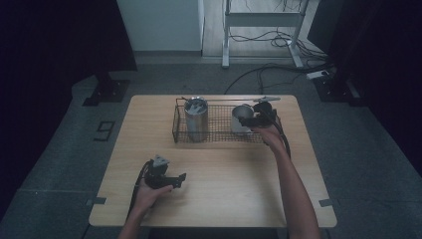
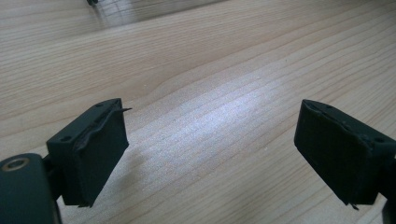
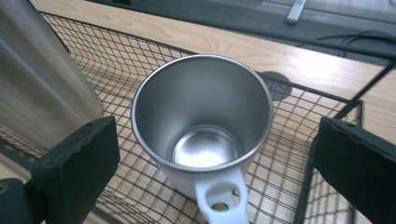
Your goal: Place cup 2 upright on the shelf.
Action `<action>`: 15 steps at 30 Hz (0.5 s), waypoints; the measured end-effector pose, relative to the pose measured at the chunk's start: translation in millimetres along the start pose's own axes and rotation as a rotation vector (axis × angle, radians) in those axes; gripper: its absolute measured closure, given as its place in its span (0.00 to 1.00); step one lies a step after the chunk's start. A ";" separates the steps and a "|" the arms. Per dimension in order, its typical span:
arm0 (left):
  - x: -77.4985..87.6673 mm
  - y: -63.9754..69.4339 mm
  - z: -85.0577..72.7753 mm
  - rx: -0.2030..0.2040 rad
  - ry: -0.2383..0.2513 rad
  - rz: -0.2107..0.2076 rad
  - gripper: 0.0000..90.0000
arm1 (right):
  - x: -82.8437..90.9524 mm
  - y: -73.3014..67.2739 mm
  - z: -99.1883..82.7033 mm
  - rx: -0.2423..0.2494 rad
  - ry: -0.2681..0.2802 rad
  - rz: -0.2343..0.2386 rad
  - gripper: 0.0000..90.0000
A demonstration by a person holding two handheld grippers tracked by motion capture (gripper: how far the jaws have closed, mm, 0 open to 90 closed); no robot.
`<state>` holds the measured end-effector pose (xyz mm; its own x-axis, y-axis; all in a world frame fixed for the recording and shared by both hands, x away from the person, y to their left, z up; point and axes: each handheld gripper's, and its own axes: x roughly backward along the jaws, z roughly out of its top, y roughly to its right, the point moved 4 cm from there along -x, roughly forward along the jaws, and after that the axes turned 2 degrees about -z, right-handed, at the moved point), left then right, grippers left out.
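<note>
A black wire basket (image 1: 214, 141) stands at the back middle of the wooden table (image 1: 224, 199). In it a tall steel tumbler (image 1: 196, 119) stands at the left and a steel mug (image 1: 242, 118) at the right. My right gripper (image 1: 249, 121) hovers at the mug from the right, open. In the right gripper view its jaws flank the upright, empty mug (image 3: 201, 112) without touching it, and the mug's white handle (image 3: 222, 196) points toward me. The tumbler (image 3: 37, 79) rises at the left. My left gripper (image 1: 180, 180) rests low near the table's front left, open over bare wood (image 2: 212, 154).
A thin metal bar (image 1: 263, 99) lies along the table's far edge behind the basket. The basket's wire wall (image 3: 327, 93) rises just right of the mug. Beyond the table are a grey floor, cables (image 1: 278, 40) and a white desk frame.
</note>
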<state>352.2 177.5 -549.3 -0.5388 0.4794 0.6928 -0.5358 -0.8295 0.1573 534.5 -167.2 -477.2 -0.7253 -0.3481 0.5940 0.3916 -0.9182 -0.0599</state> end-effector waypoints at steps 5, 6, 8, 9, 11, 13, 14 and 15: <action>1.8 -0.9 -0.9 0.002 0.000 0.000 0.11 | 15.1 -2.2 -1.6 0.009 0.029 -0.007 0.02; 2.4 -0.5 -1.2 0.003 0.001 0.001 0.11 | 18.3 -2.9 -1.7 0.011 0.030 -0.009 0.02; 3.8 -0.1 -1.1 0.002 0.005 0.000 0.11 | 24.2 -4.3 -1.6 0.017 0.030 -0.015 0.02; 4.7 -0.1 -1.1 0.004 0.007 -0.002 0.11 | 27.2 -5.1 -1.5 0.021 0.030 -0.019 0.02; 6.8 0.2 -1.2 0.005 0.013 -0.002 0.11 | 36.1 -7.8 -1.5 0.033 0.038 -0.022 0.03; 8.4 0.1 -1.2 0.008 0.017 -0.002 0.11 | 44.0 -10.0 -2.4 0.036 0.044 -0.014 0.03; 8.8 -0.2 -1.3 0.010 0.021 0.000 0.11 | 48.3 -11.5 -3.3 0.034 0.051 -0.009 0.04; 9.3 -0.3 -1.4 0.009 0.020 0.001 0.11 | 52.5 -12.6 -4.7 0.035 0.055 -0.004 0.04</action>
<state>346.5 182.6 -544.0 -0.5527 0.4839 0.6785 -0.5291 -0.8328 0.1629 488.8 -174.8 -449.0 -0.7566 -0.3555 0.5488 0.4078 -0.9126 -0.0291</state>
